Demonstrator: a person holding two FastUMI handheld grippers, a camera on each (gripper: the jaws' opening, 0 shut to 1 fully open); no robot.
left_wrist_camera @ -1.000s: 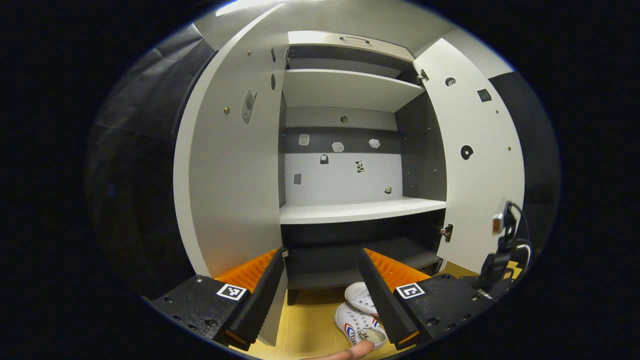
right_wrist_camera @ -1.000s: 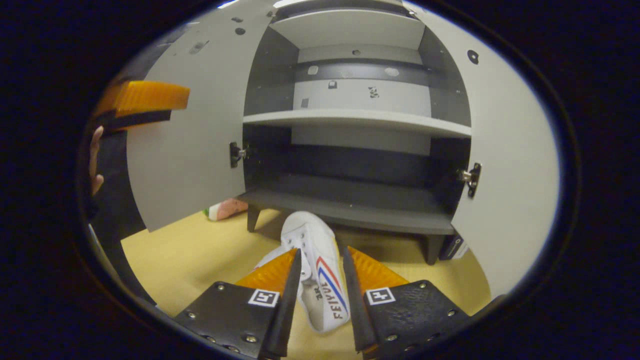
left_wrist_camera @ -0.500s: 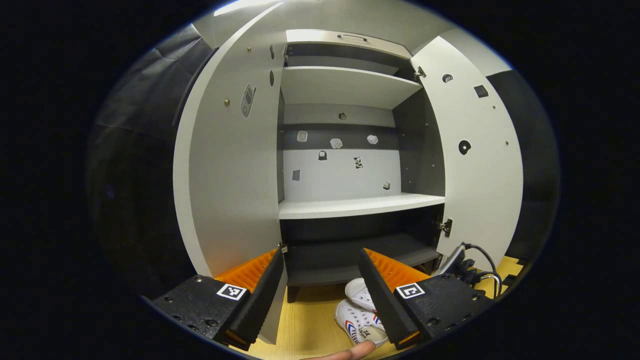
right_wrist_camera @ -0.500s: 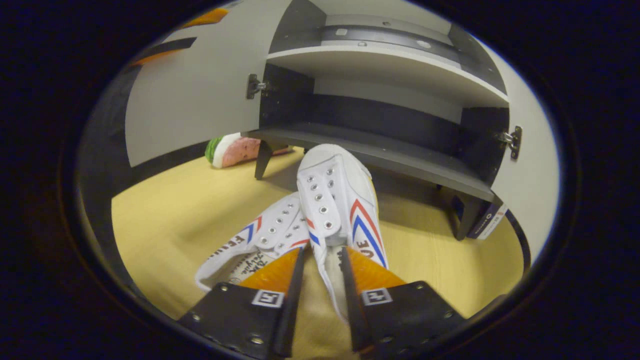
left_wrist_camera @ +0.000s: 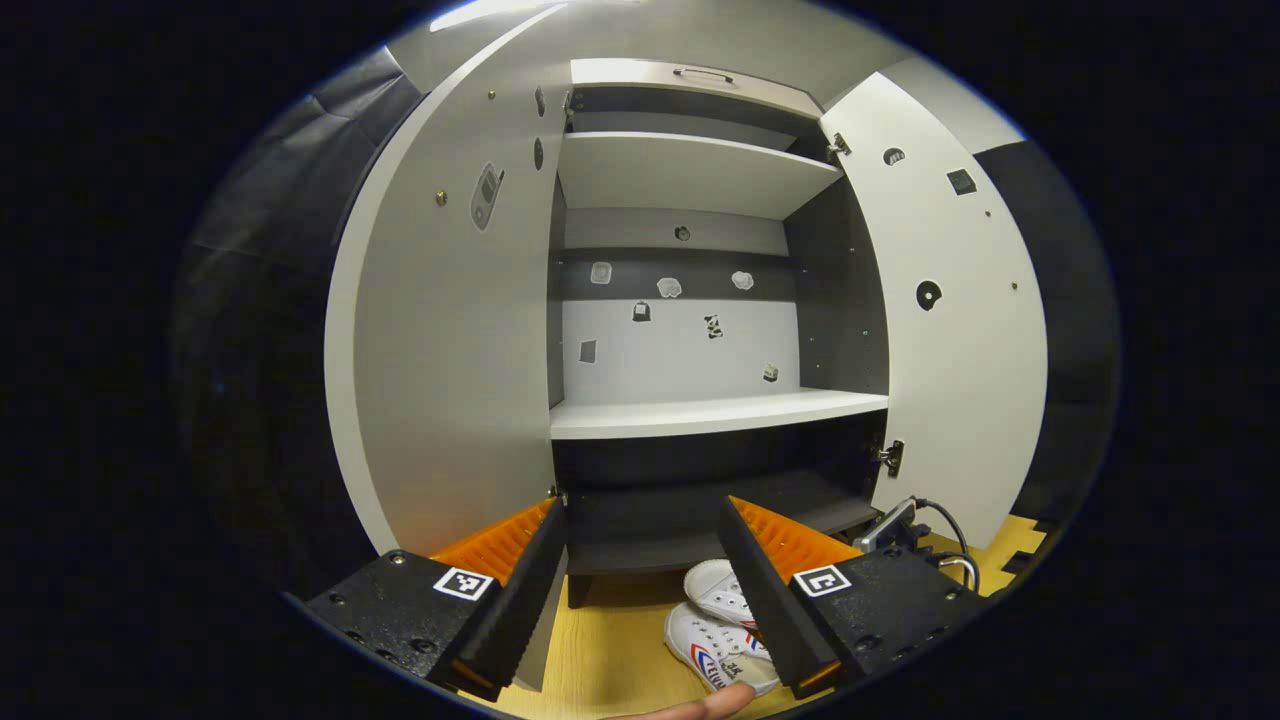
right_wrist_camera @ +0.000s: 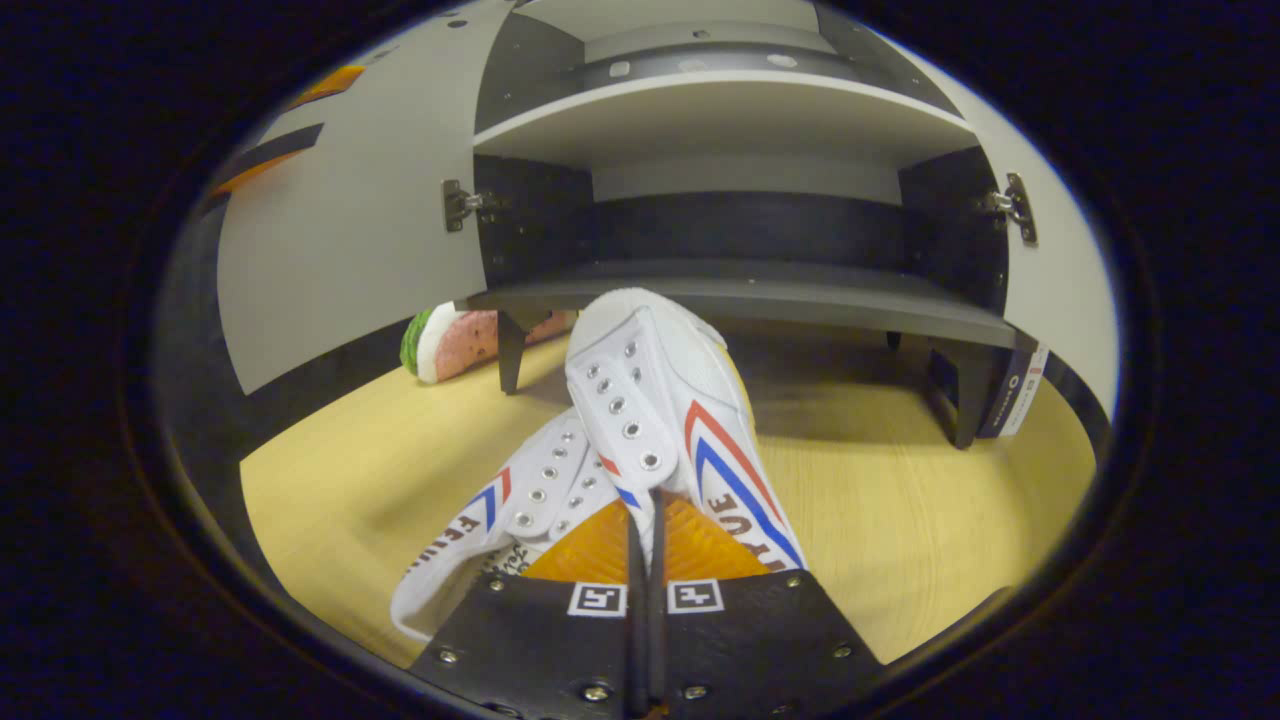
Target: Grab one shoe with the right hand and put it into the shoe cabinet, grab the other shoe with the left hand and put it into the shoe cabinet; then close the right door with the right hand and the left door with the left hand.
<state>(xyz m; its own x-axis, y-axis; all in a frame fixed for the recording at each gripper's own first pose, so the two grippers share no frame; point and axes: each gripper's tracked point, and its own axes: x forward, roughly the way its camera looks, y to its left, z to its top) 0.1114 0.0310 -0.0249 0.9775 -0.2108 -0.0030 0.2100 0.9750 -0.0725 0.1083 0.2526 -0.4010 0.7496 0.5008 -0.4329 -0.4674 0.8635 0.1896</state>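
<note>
Now the right gripper [right_wrist_camera: 645, 530] has squeezed shut on the side wall of the nearer white canvas shoe [right_wrist_camera: 668, 420], ready for lifting. Ahead, the grey shoe cabinet [right_wrist_camera: 745, 295] waits. The left gripper [left_wrist_camera: 640, 590] stays spread wide, holding nothing.

Pale wood floor [right_wrist_camera: 880, 500] carries two white shoes [right_wrist_camera: 660, 410], cabinet legs [right_wrist_camera: 510, 350], watermelon-slice toy [right_wrist_camera: 450, 340] by left leg.

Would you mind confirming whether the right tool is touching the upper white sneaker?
Touching: in the right gripper view, the right tool has both fingers pinching the upper white sneaker.
</note>
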